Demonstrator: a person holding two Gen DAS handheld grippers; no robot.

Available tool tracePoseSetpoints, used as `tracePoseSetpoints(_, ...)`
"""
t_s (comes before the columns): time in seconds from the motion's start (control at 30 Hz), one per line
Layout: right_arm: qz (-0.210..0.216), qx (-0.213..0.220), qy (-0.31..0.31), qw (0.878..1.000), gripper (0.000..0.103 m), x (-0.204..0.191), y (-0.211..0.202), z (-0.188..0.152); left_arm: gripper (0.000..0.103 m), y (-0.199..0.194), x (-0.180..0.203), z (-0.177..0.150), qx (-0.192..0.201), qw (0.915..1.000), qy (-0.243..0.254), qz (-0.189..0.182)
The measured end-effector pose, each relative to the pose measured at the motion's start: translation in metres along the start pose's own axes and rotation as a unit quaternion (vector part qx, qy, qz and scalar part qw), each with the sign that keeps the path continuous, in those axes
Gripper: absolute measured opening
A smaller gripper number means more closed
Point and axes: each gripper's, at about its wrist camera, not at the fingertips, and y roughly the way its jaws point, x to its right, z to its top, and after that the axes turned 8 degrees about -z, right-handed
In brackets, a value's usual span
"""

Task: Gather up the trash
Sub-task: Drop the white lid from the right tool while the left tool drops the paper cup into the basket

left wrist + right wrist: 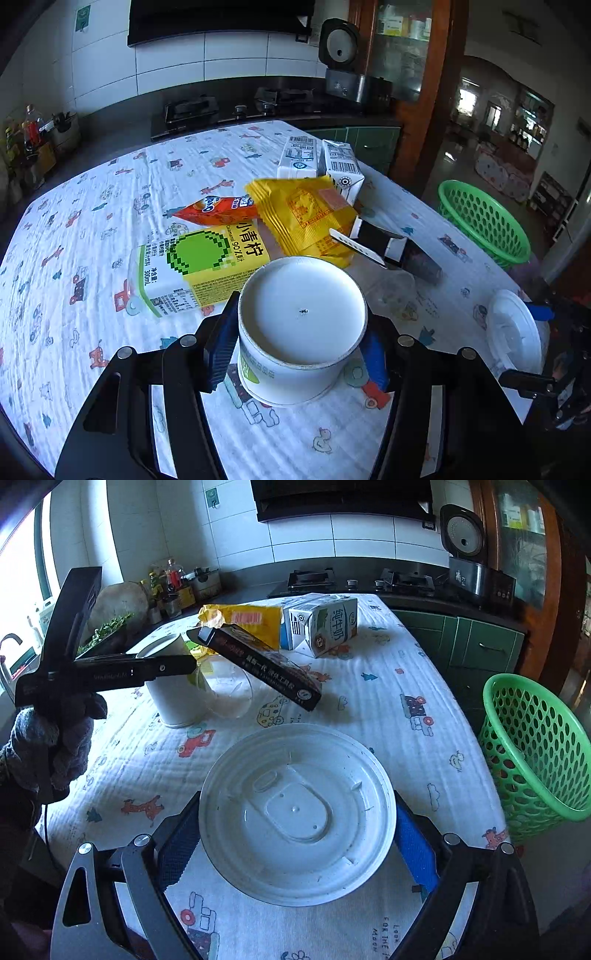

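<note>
The left gripper pinches the upturned white cup squarely between its blue pads, close in; the right gripper straddles the white lid (whether its pads press, I cannot tell); the green basket waits far right, nearer the right hand

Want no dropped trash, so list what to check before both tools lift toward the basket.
1. Pads of left tool against paper cup: ok.
2. Pads of right tool against white lid: ok.
3. Is the paper cup empty: cannot tell.
4. Is the green basket open beside the table: ok.
5. Is the paper cup free of the juice carton behind it: cannot tell.
</note>
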Motion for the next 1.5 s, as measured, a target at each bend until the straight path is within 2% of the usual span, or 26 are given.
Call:
tracePoseSetpoints(0.37, -0.002, 0.021, 0.016, 1.000, 0.090, 0.012, -0.017, 0.004, 0.057, -0.049, 0.013, -0.005, 0.020, 0.9997, 0.012, 0.000)
tracePoseSetpoints(0.5, -0.018, 0.029, 0.033, 0.999, 0.090, 0.031, -0.021, 0.007, 0.057, -0.062, 0.023, 0.000, 0.025, 0.9995, 0.014, -0.015)
tracePoseSetpoints(0.67, -0.056, 0.035, 0.075, 0.995, 0.090, 0.083, -0.027, 0.013, 0.057, -0.063, 0.047, 0.014, 0.032, 0.9982, 0.031, -0.039)
tracePoseSetpoints(1.03, -0.180, 0.015, 0.144, 0.973, 0.091, 0.220, -0.018, 0.022, 0.057, -0.029, 0.116, 0.061, 0.032, 0.9916, 0.072, -0.102)
tracePoseSetpoints(1.27, -0.206, -0.008, 0.185, 0.961, 0.091, 0.281, 0.001, 0.019, 0.057, 0.007, 0.154, 0.092, 0.022, 0.9868, 0.093, -0.131)
tracePoseSetpoints(1.5, -0.212, -0.021, 0.204, 0.955, 0.092, 0.313, 0.018, 0.018, 0.057, 0.041, 0.189, 0.118, 0.009, 0.9816, 0.115, -0.153)
